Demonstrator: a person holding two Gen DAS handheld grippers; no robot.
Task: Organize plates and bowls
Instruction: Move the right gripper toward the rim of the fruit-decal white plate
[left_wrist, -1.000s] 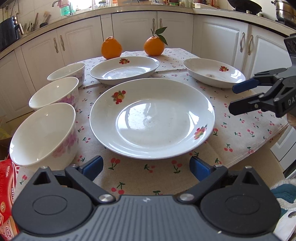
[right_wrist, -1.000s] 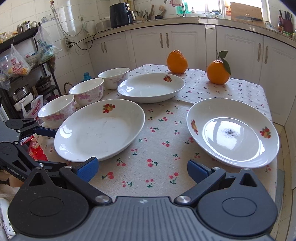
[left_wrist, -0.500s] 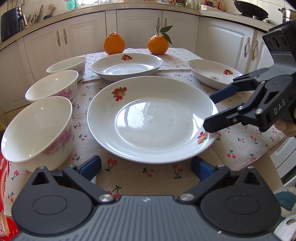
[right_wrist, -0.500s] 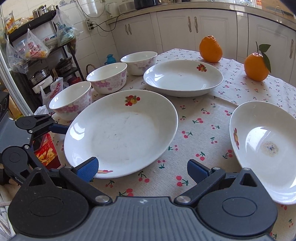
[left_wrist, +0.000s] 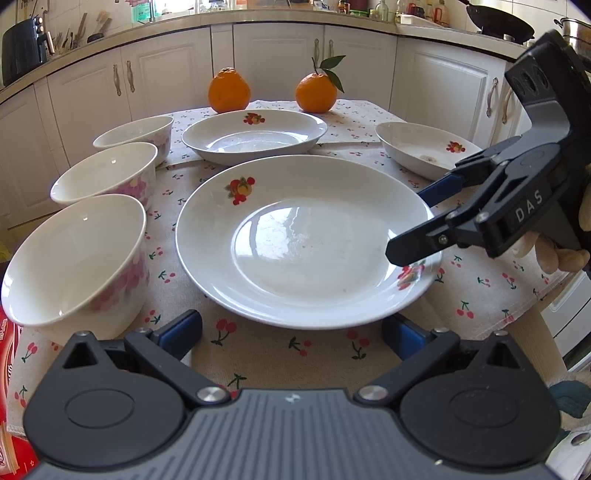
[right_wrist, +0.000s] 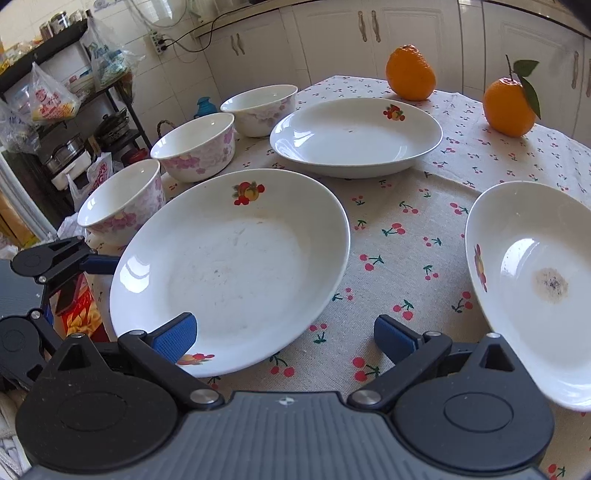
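Left claw (left_wrist: 291, 330) wide open, nothing between its fingers; the big plate (left_wrist: 306, 240) lies just ahead of the tips on the cherry-print cloth (left_wrist: 288, 354) over the surface. Right claw (right_wrist: 284, 334) also open and empty, its left finger (right_wrist: 173, 332) over that plate's near rim; in the left view it reaches in from the right, lower finger overlapping the rim, contact not certain. Risks, as I judge them: both claws converge on one plate and could knock together or shove it; a glazed, shallow rim may slip from a two-finger pinch; a push could ruck the loose cloth. Left of the left claw, the nearest bowl (left_wrist: 74, 262) sits at the surface edge, so a nudge from the sliding plate could tip it off. Beyond it two more bowls (left_wrist: 105, 177). Right of the right claw, a stained plate (right_wrist: 535, 280) overhangs toward the edge. Farther ahead an oval dish (right_wrist: 354, 136), then two oranges (right_wrist: 410, 74). Against the earlier frames: right claw has come in from well off to the side and lower; left claw has opened slightly wider, otherwise in place; crockery unmoved.
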